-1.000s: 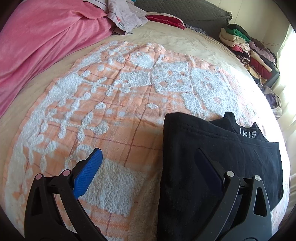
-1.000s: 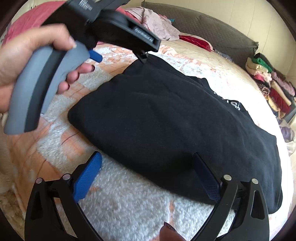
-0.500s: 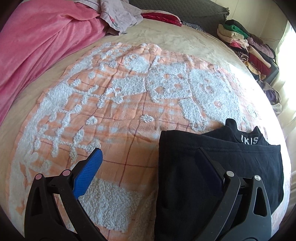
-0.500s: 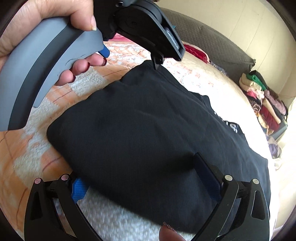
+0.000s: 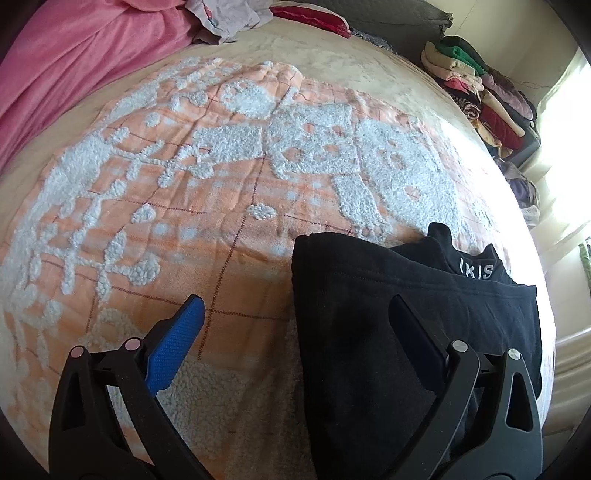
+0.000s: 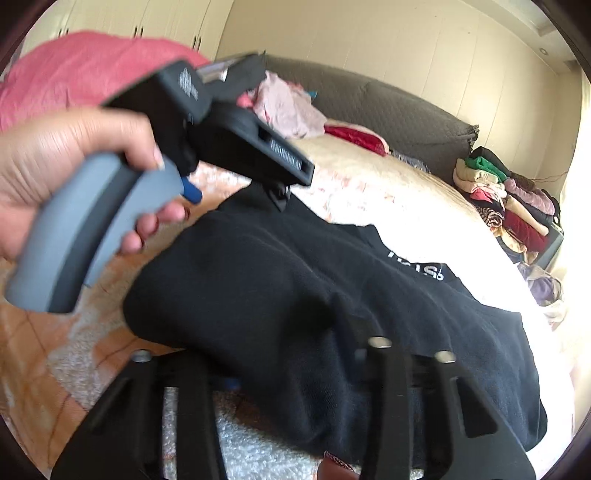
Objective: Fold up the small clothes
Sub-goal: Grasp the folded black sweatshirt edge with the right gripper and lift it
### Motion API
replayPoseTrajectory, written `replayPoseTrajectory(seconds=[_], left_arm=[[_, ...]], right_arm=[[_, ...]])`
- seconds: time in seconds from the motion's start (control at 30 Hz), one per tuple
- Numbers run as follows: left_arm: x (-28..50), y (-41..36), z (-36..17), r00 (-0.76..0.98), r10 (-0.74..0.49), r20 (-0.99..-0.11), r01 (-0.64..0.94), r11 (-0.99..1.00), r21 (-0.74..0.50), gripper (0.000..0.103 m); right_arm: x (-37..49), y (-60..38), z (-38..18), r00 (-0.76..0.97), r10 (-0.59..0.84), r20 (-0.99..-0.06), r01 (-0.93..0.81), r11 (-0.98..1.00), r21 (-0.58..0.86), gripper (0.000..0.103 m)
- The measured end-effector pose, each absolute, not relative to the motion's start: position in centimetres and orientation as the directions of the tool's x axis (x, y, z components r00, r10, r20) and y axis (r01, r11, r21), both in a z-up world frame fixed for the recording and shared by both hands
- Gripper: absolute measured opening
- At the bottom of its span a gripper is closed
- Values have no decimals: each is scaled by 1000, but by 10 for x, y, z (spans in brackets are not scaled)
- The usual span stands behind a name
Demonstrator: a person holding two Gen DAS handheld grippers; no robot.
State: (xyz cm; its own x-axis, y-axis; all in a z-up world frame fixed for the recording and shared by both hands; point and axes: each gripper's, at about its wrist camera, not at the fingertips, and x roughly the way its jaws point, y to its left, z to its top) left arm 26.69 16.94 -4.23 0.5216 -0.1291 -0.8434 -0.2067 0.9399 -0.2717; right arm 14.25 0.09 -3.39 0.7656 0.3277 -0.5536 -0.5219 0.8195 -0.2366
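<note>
A folded black garment (image 5: 406, 317) with white lettering at its collar lies on the orange and white blanket (image 5: 207, 192). My left gripper (image 5: 295, 321) is open and hovers over the garment's left edge, one blue finger (image 5: 177, 343) over the blanket, the other over the cloth. In the right wrist view the garment (image 6: 295, 288) fills the middle. My right gripper (image 6: 288, 354) has closed on the garment's near edge, and the cloth bunches up between its fingers. The left gripper's grey handle (image 6: 92, 229), held by a hand, hangs above the garment's far left corner.
A pink duvet (image 5: 74, 55) lies at the bed's far left. Loose clothes (image 5: 225, 14) and a red item (image 5: 314, 18) lie near the grey headboard (image 6: 388, 110). A stack of folded clothes (image 5: 480, 85) stands at the far right.
My right gripper moved forward onto the garment's near edge and closed on it, lifting the cloth. My left gripper drew back a little and stayed open.
</note>
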Motion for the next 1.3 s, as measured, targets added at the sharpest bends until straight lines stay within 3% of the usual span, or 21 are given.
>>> replayPoseTrajectory(seconds=[0.13,0.37,0.43,0.53,0.6,0.67,1.3], left_arm=[[264,165,-42,531,-175,-829,-189,929,-317,93],[261,154,-36,559,-255,-789,-165,898,-407,90],[260,147,-31,562,-277,-779,-142,896,-421,81],[258,136,-25,567,-310,-763,-109,890,-442,57],[256,127,-19,569,-309,-762,-88,898,-430,32],[253,118,-13,581,-300,-756,-72,907,-415,19],[246,14,54,657,-211,-723,32,967,-253,17]], right_arm=[[140,-9,-27,783,330,-528,-496,843,-208,19],[135,-19,-20,785,349,-512,-480,865,-146,14],[134,-22,-19,786,352,-508,-475,870,-132,12],[130,-27,-15,789,365,-494,-476,872,-115,9],[128,-30,-13,790,368,-490,-474,874,-107,9],[126,-35,-11,791,370,-487,-470,878,-97,9],[101,-119,24,844,350,-407,-381,925,7,8]])
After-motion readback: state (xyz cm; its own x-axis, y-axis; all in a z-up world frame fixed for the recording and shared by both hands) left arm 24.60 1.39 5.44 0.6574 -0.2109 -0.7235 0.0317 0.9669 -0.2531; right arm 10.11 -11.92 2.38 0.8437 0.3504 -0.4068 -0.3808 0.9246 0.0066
